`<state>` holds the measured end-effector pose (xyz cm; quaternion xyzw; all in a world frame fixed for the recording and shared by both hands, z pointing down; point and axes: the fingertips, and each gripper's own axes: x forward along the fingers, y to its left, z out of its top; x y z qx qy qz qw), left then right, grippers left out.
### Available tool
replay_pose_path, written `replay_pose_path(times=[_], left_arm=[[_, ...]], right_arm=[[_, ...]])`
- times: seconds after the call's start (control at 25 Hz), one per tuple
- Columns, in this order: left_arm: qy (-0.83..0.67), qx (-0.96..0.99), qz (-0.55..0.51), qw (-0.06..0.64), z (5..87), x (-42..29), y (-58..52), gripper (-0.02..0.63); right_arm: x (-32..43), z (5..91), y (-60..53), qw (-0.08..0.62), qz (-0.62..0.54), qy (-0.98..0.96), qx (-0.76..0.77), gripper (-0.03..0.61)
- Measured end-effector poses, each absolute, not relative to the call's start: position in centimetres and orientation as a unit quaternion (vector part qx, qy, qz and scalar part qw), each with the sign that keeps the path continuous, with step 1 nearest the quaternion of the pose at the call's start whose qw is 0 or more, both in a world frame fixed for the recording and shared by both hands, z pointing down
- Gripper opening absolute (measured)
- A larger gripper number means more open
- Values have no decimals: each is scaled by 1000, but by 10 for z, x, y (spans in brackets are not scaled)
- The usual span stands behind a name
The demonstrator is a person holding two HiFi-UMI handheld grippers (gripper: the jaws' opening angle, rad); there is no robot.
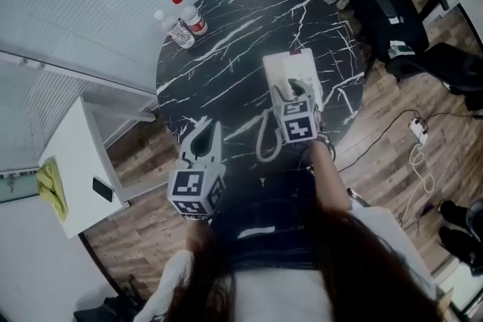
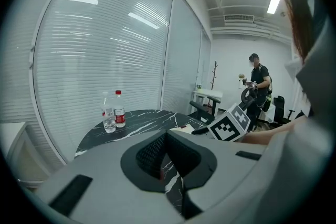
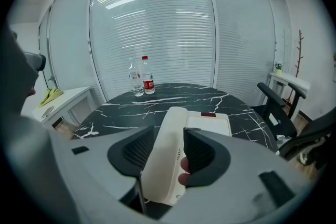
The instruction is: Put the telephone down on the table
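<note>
The right tool point(image 3: 169, 132) is seen with its jaws set fairly wide. The handset point(image 3: 165, 160) of the telephone point(image 3: 208, 124) lies lengthwise between them. The pads do not appear to press on it, so it is judged released rather than gripped (a light touch on the right-hand jaw cannot be ruled out). The left tool point(image 2: 167, 136) is held at the near left edge of the surface point(image 1: 226, 56), its jaw tips brought together with nothing between them.

The telephone is found resting on the surface, close to its near right edge. The handset is laid along the left of its body (whether it is seated in a cradle cannot be told).

Trouble is most to be expected on withdrawal. If the tool is drawn back askew, the handset could be caught by a pad and dragged or tipped. The coiled cord point(image 1: 264, 141), which is looped toward the near edge, could be snagged and the whole set pulled over that edge. The two bottles point(image 1: 181, 25) at the far left edge are well apart and are not thought to be at risk.

The telephone is seen as a cream-white plastic desk set. It has a flat rectangular body with a small dark red label at its far end, and the handset is smooth and rounded.
</note>
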<state>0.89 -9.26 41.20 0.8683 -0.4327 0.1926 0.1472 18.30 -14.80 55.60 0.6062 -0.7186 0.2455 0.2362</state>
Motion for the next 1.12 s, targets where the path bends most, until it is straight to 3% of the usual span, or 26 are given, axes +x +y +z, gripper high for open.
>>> replay_pose_path(times=[1.12], left_arm=[[-390, 874, 245, 158, 428, 2, -127, 0]], right_arm=[[180, 590, -162, 251, 294, -683, 620, 239]])
